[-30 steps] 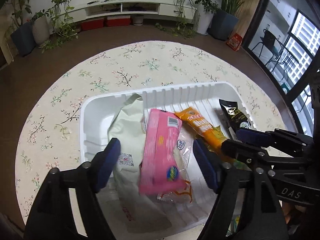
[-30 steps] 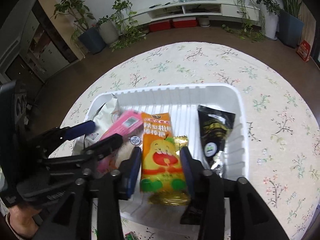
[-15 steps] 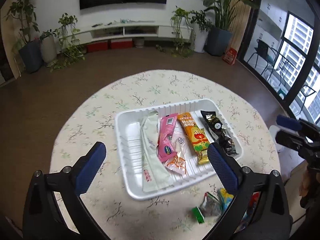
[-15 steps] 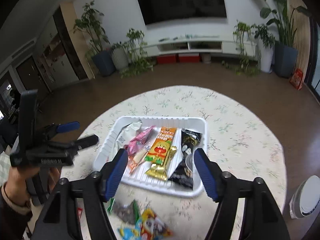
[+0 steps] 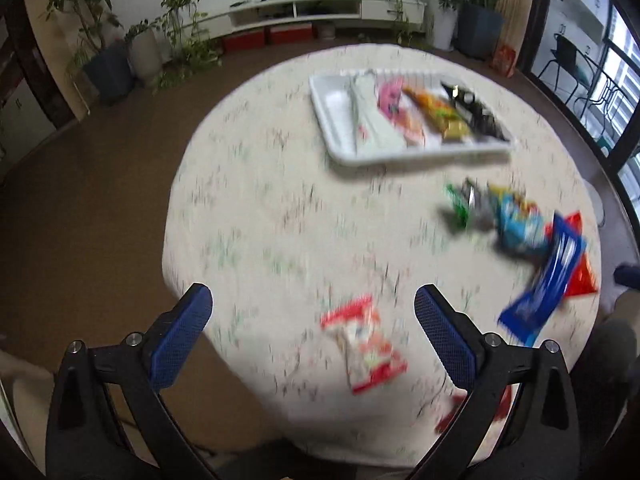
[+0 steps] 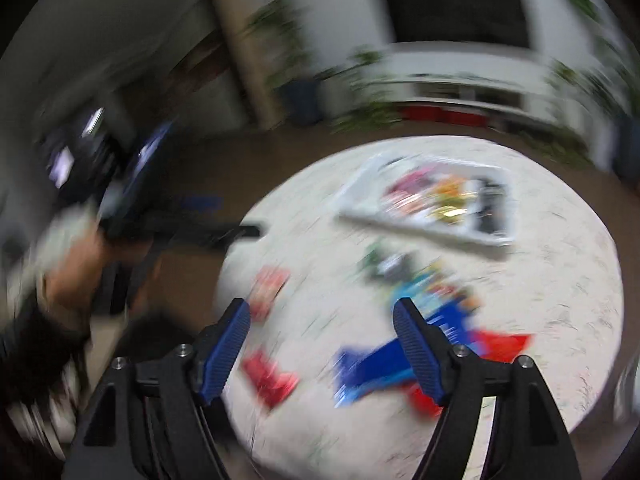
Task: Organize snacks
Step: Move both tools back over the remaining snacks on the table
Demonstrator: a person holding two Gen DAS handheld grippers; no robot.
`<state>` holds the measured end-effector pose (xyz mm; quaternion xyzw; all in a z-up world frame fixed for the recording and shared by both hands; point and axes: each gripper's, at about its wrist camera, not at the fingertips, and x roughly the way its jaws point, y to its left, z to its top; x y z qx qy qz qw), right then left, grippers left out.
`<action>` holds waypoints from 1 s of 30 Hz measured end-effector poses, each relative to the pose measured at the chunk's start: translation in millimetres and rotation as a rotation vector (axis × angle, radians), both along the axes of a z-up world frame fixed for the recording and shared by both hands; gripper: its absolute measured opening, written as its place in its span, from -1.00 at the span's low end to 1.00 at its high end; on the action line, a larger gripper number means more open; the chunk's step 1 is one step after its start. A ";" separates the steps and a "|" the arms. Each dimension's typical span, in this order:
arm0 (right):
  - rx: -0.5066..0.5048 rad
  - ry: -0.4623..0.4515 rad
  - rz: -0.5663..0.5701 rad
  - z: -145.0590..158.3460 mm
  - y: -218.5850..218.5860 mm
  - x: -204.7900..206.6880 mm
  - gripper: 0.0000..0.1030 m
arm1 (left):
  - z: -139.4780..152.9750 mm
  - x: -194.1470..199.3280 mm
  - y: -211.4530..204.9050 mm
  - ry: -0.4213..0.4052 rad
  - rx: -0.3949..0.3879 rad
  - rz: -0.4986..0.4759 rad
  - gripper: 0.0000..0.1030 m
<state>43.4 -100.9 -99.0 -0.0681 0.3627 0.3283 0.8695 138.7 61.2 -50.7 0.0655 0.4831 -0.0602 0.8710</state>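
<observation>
A white tray (image 5: 340,120) holds several snack packs in a row at the far side of the round table; it also shows blurred in the right wrist view (image 6: 360,204). Loose snacks lie on the near half: a red-and-white pack (image 5: 366,350), a blue pack (image 5: 544,284), a light-blue pack (image 5: 516,224) and a green one (image 5: 458,200). My left gripper (image 5: 312,320) is open and empty, above the near table edge, just short of the red-and-white pack. My right gripper (image 6: 322,340) is open and empty over the loose snacks, above a long blue pack (image 6: 384,364) and a red pack (image 6: 272,376).
The round table has a floral cloth (image 5: 260,200). Brown floor surrounds it. Potted plants (image 5: 108,64) and a low white TV shelf (image 5: 320,4) stand along the far wall. The hand holding the left gripper (image 6: 76,272) shows at the left of the right wrist view.
Both grippers have pulled back from the tray toward the near side of the table and opened wide. Both views are blurred by fast motion. The loose snacks have come into view.
</observation>
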 end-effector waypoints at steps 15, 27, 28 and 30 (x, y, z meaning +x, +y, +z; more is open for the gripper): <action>-0.265 0.119 0.295 -78.5 73.7 10.2 0.10 | -49.8 -35.2 12.6 0.085 -0.048 0.035 0.99; -0.318 0.160 0.233 -87.1 62.2 9.7 -0.13 | -62.3 -22.8 -15.3 0.116 0.001 -0.032 0.99; -0.314 0.164 0.224 -85.8 60.7 9.6 -0.13 | -62.6 -21.9 -16.1 0.117 -0.006 -0.029 0.99; -0.310 0.167 0.201 -84.0 57.0 8.0 -0.14 | -63.6 -18.0 -17.1 0.118 -0.010 -0.007 0.99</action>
